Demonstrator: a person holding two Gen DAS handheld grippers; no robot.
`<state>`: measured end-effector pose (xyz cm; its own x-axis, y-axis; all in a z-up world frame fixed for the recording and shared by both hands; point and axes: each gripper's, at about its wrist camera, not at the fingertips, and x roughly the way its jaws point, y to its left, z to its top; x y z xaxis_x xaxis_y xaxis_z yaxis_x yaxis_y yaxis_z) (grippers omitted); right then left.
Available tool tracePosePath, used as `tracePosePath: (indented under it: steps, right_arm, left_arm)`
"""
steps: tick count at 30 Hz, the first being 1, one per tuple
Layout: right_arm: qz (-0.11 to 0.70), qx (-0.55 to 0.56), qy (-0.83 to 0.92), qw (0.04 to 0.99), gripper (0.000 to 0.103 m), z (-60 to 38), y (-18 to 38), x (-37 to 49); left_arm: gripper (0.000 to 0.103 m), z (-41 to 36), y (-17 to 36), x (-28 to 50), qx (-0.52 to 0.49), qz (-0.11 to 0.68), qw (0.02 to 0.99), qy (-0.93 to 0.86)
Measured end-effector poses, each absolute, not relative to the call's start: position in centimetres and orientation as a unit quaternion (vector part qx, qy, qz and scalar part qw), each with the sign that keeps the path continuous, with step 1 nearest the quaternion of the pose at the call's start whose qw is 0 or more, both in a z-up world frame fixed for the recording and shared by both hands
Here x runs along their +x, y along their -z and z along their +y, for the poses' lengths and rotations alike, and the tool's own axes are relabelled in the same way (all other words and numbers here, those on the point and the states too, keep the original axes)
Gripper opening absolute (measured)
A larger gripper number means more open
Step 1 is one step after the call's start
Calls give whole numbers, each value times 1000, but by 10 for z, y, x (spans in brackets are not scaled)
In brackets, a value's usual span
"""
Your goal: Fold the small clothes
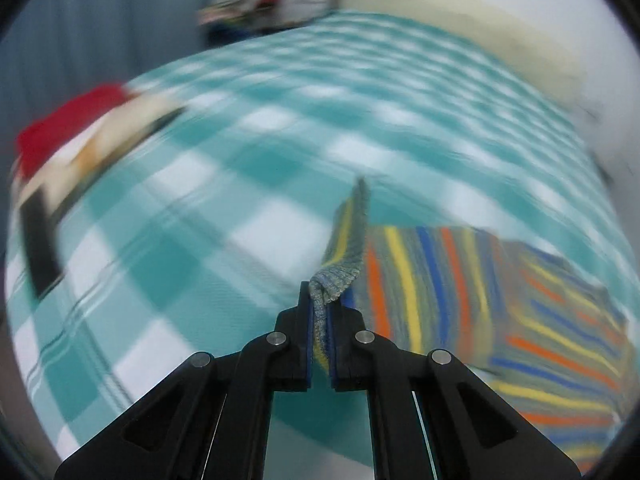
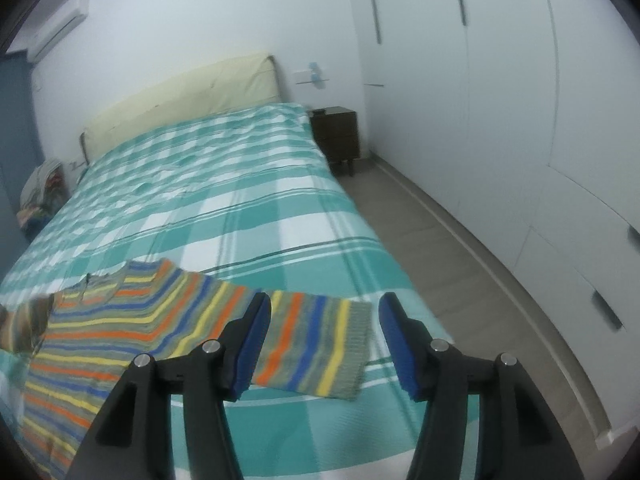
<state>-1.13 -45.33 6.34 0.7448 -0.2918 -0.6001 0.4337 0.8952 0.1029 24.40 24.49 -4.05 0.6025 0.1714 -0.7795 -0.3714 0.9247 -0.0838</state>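
Pinching a sleeve cuff [image 1: 334,280] of the striped sweater [image 1: 460,280], the left gripper [image 1: 321,312] is nearer; the right gripper [image 2: 324,320] hangs jaws-apart above the other sleeve [image 2: 316,344] lying crosswise.

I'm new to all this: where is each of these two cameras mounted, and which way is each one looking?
Left wrist view: sits on the left gripper, looking along its fingers down at the checked bedspread; the fingers are shut on a cuff of the striped sweater.
Right wrist view: sits on the right gripper, looking down the bed toward the headboard and wardrobe; its fingers stand open over the sweater's other sleeve.
Shared: bedspread, sweater and headboard. No hand shows in either.
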Motion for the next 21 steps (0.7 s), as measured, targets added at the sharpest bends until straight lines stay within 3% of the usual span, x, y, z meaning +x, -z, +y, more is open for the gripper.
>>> tracePosePath:
  steps: [4, 13, 15, 19, 21]
  right_arm:
    - [316, 108, 177, 926, 56, -436, -52, 0]
    - [343, 87, 161, 921, 56, -418, -33, 13]
    - [347, 87, 160, 920, 56, -420, -31, 12]
    - [361, 89, 148, 917, 61, -418, -34, 6]
    - [368, 92, 135, 915, 66, -412, -40, -2]
  left_arm:
    - [3, 262, 84, 251, -156, 467, 854, -167]
    - [4, 267, 101, 261, -136, 476, 850, -178]
    - [14, 266, 101, 257, -120, 480, 850, -180]
    - [49, 259, 71, 228, -64, 468, 855, -215]
    - [53, 249, 46, 201, -64, 455, 872, -169]
